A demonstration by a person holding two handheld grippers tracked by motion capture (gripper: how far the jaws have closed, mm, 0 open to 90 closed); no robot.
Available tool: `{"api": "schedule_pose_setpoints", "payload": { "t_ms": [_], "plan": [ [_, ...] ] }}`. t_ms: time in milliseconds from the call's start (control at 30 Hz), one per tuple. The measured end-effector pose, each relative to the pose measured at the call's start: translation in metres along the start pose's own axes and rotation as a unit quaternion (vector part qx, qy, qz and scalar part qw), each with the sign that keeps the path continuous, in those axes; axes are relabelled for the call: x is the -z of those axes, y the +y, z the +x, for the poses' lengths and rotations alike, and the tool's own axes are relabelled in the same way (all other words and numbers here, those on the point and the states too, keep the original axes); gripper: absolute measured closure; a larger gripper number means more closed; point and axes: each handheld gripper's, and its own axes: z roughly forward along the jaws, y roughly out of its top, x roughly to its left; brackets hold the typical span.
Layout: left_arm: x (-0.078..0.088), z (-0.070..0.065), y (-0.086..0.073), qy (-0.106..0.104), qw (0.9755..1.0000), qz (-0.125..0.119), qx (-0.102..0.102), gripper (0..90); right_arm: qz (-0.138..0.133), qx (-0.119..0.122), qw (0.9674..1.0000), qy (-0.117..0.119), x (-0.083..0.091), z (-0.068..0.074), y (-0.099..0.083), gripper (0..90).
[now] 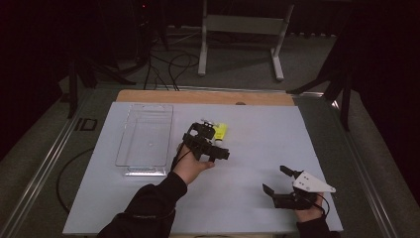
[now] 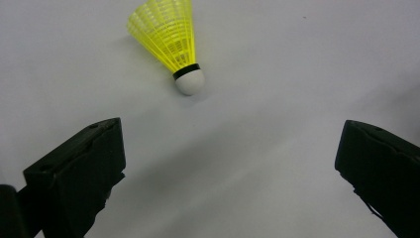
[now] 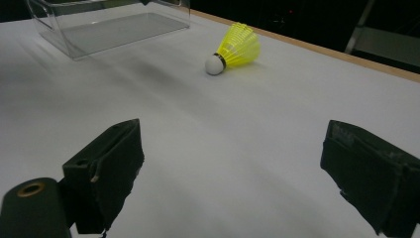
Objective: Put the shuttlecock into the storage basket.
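Note:
A yellow shuttlecock (image 1: 221, 130) with a white cork lies on its side on the white table sheet (image 1: 257, 144). My left gripper (image 1: 205, 140) hovers just short of it, near the table's middle. In the left gripper view the shuttlecock (image 2: 171, 39) lies ahead of the left gripper (image 2: 233, 136), cork toward me, and the jaws stand wide open with nothing between them. My right gripper (image 1: 276, 179) rests near the front right, open and empty. The right gripper view has the right gripper (image 3: 233, 139) low over the sheet, with the shuttlecock (image 3: 233, 47) far ahead.
A clear plastic container (image 1: 146, 134) stands left of the shuttlecock, also in the right gripper view as the container (image 3: 114, 25) at the top left. A wooden strip (image 1: 198, 96) runs along the table's far edge. Cables and a metal stand are on the floor beyond.

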Motion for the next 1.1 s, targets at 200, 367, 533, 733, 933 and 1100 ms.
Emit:
{"api": "schedule_pose_setpoints", "payload": {
  "t_ms": [200, 367, 533, 733, 933, 1100],
  "plan": [
    [-0.008, -0.004, 0.004, -0.012, 0.9998, -0.001, 0.014, 0.1, -0.001, -0.001, 1.0, 0.001, 0.0, 0.0, 0.0, 9.2],
    [-0.014, -0.005, 0.012, -0.01, 0.9998, 0.002, 0.019, 0.2, 0.0, -0.001, 1.0, 0.002, 0.0, 0.0, 0.0, 9.3],
    [-0.021, -0.002, 0.019, -0.007, 0.9994, 0.002, 0.033, 0.3, -0.002, 0.0, 1.0, 0.0, 0.0, 0.0, 0.0, 9.3],
    [-0.03, -0.001, 0.028, 0.002, 0.9991, 0.002, 0.042, 1.8, -0.001, 0.001, 1.0, 0.003, 0.0, 0.0, 0.001, 9.3],
    [-0.043, 0.004, 0.036, 0.011, 0.997, 0.007, 0.077, 3.1, 0.0, 0.002, 1.0, 0.003, 0.0, 0.001, 0.001, 9.2],
    [-0.054, 0.009, 0.04, 0.02, 0.9939, 0.021, 0.106, 4.4, -0.002, 0.001, 1.0, 0.006, 0.001, 0.001, 0.001, 9.2]
  ]
}}
